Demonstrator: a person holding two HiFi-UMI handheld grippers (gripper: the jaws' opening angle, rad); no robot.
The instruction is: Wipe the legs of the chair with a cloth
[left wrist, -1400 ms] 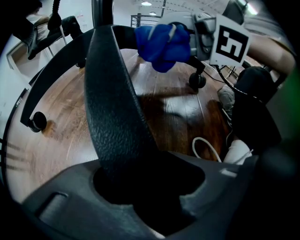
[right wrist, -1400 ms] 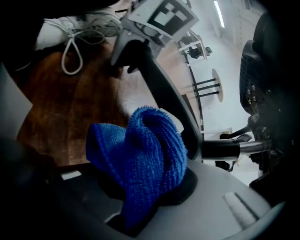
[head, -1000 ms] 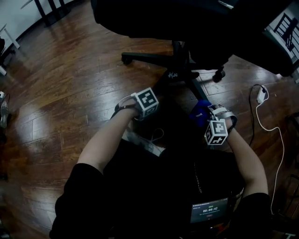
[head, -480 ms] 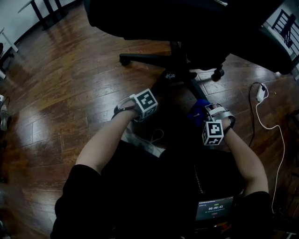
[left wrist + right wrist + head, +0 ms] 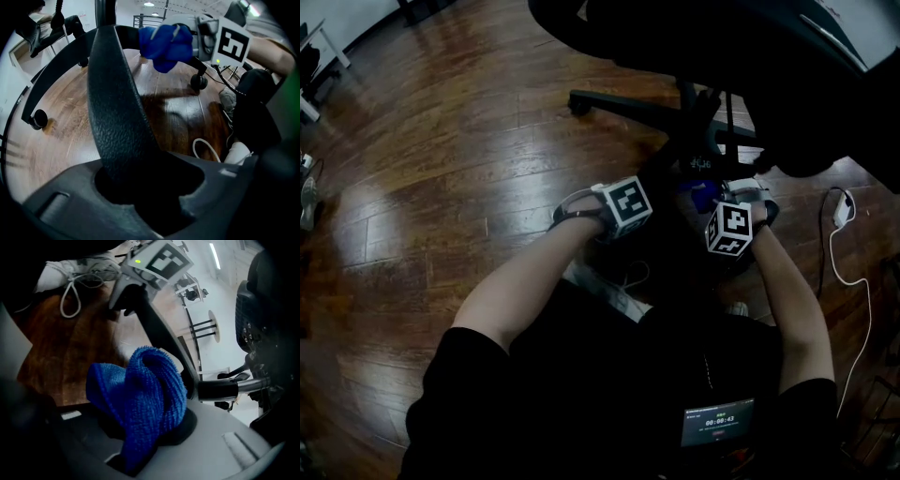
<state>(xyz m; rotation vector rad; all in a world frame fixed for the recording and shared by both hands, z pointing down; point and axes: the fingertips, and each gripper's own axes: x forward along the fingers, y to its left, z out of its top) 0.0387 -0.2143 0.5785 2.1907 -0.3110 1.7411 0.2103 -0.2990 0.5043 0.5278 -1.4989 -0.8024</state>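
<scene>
A black office chair's star base (image 5: 628,106) stands on the wooden floor in front of me. My left gripper (image 5: 145,187) is shut on one textured black chair leg (image 5: 117,103), which runs up and away from its jaws. My right gripper (image 5: 140,437) is shut on a bunched blue cloth (image 5: 145,390) and holds it against the same leg (image 5: 161,341), further up towards the hub. In the head view the left gripper (image 5: 623,208) and right gripper (image 5: 729,228) sit side by side below the hub, with the cloth (image 5: 703,195) showing just ahead of the right one.
Two other legs end in casters (image 5: 198,82) (image 5: 37,118). A white cable with a plug (image 5: 844,206) lies on the floor at the right. A white laced shoe (image 5: 614,292) is near my knees. The chair seat (image 5: 750,47) overhangs the base.
My right gripper has slid the cloth along the leg away from me, towards the chair's hub. The left gripper has kept its hold in place.
</scene>
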